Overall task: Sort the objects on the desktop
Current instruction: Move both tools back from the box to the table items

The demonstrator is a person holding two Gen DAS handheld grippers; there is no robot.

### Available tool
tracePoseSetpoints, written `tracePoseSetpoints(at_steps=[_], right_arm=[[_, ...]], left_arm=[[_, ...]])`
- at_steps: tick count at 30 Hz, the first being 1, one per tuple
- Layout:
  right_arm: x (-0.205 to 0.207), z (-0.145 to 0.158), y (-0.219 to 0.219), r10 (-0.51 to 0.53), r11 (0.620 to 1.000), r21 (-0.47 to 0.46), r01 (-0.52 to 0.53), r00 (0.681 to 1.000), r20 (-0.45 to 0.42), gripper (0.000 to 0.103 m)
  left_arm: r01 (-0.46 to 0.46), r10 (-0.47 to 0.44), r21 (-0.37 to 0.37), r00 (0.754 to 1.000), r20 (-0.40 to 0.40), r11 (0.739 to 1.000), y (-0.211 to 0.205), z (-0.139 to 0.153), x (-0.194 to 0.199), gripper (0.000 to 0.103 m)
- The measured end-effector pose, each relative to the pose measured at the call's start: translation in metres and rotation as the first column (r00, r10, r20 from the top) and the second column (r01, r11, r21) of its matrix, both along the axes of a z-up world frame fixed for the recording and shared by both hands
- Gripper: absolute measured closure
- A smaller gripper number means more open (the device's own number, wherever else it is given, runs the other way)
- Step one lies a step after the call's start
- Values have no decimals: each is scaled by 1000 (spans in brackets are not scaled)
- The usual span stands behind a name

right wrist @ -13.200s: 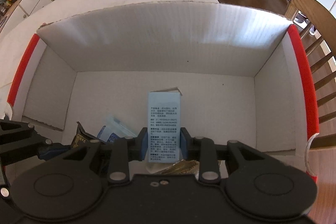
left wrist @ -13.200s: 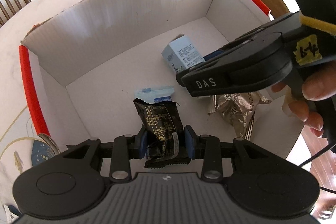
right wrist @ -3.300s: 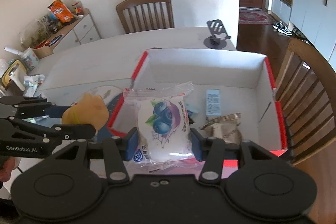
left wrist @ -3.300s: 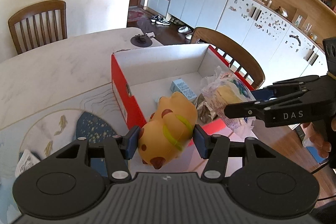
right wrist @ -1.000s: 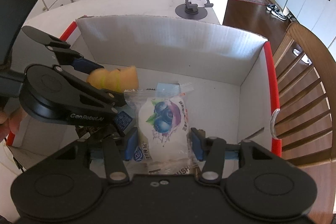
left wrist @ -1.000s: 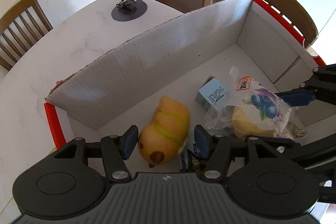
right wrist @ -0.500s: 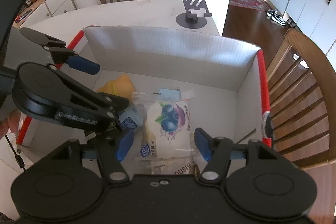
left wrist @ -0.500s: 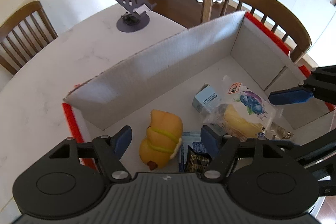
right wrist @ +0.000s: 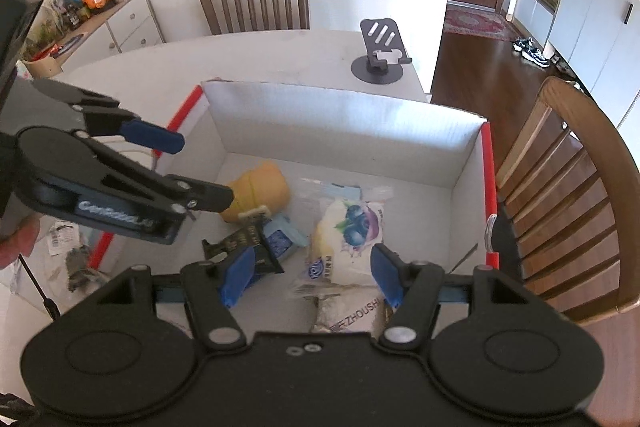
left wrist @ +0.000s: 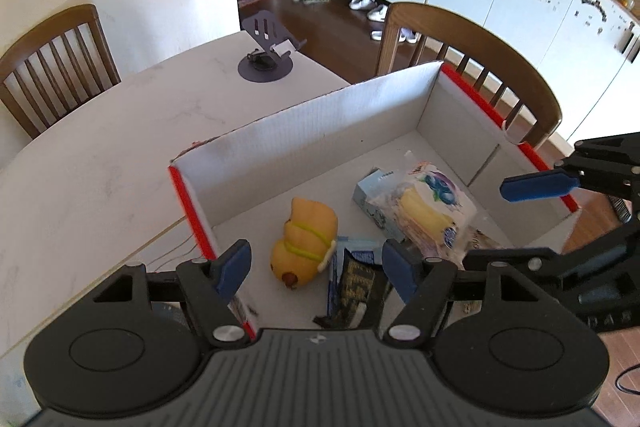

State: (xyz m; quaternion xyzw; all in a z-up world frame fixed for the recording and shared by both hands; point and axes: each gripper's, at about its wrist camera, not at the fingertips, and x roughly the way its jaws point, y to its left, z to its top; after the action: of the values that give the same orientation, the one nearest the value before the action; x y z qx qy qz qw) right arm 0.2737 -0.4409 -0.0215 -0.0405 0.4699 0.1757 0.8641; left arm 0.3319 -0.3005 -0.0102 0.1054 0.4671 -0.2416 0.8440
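Observation:
A white cardboard box (left wrist: 304, 131) (right wrist: 336, 111) with red edges sits on the table. On its floor lie a yellow plush toy (left wrist: 306, 241) (right wrist: 260, 193), a blueberry bread packet (left wrist: 430, 205) (right wrist: 352, 235), a pale blue carton (left wrist: 370, 193), a black snack wrapper (left wrist: 358, 287) (right wrist: 240, 241) and a silvery packet (right wrist: 348, 311). My left gripper (left wrist: 316, 269) (right wrist: 188, 163) hangs open above the plush toy, holding nothing. Over the bread packet my right gripper (right wrist: 310, 273) (left wrist: 516, 223) is open too and empty.
A dark phone stand (left wrist: 266, 47) (right wrist: 380, 51) stands on the pale table (left wrist: 100, 163) beyond the box. Wooden chairs (left wrist: 56, 67) (right wrist: 576, 195) ring the table. Small items (right wrist: 72, 255) lie on the table left of the box. A sideboard (right wrist: 104, 23) holds snacks.
Both grippers let go: the plush toy and the bread packet now lie in the box. Both grippers have lifted and drawn back, so more of the room shows.

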Motion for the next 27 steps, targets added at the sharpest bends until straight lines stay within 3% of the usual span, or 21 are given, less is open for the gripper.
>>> tracePoseSetpoints(at_steps=[14,27], right_arm=[[-33,22,29,13,1000,28,-14,999,46,39],[-68,38,88,53,997,44,-57,995,85,36]], left_arm=[[-16,19,-75,999,34,997,52,26,-53,31],[-29,34,-144,999,28,989,117,34,-92,29]])
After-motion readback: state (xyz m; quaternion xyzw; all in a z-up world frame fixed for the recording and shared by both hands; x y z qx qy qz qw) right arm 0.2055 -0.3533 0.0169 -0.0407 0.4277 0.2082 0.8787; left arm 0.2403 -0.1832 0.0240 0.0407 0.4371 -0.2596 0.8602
